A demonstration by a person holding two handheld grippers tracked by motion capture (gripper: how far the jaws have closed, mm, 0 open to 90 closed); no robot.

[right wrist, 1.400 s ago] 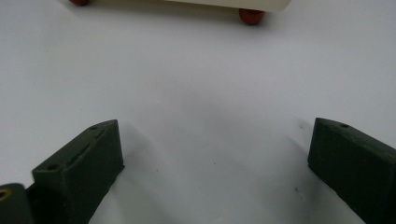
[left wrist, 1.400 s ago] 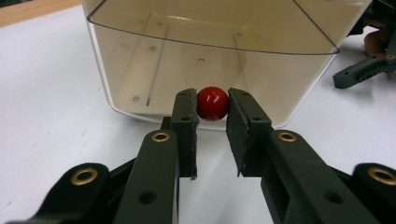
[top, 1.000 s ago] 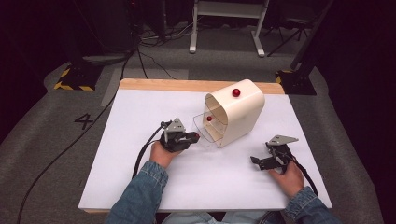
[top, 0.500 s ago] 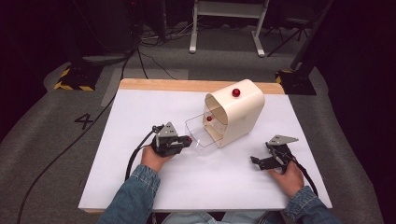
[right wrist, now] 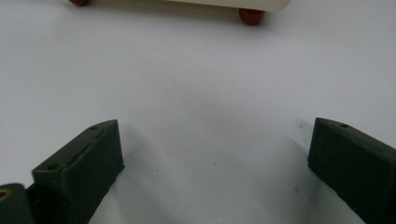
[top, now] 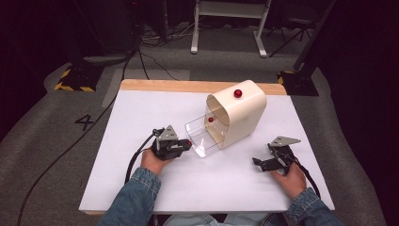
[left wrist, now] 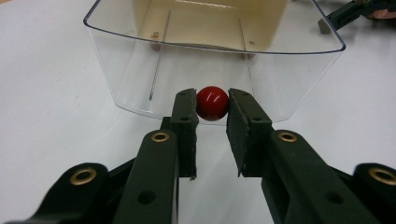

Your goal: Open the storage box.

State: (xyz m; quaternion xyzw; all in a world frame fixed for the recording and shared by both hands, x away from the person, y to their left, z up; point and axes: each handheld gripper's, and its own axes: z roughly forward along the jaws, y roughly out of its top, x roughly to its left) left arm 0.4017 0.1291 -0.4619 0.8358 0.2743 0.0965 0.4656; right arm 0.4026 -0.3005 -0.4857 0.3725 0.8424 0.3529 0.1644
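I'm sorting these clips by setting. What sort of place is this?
Probably a lab or studio recording bay: a white-topped table on grey carpet, dark surroundings, cables and equipment stands behind, hazard-striped tape on the floor.

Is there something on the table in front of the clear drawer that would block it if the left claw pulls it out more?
Nothing visible does. The left claw is shut on the red knob of the clear drawer, and the white table toward the person's left hand is bare. The right claw rests far aside.
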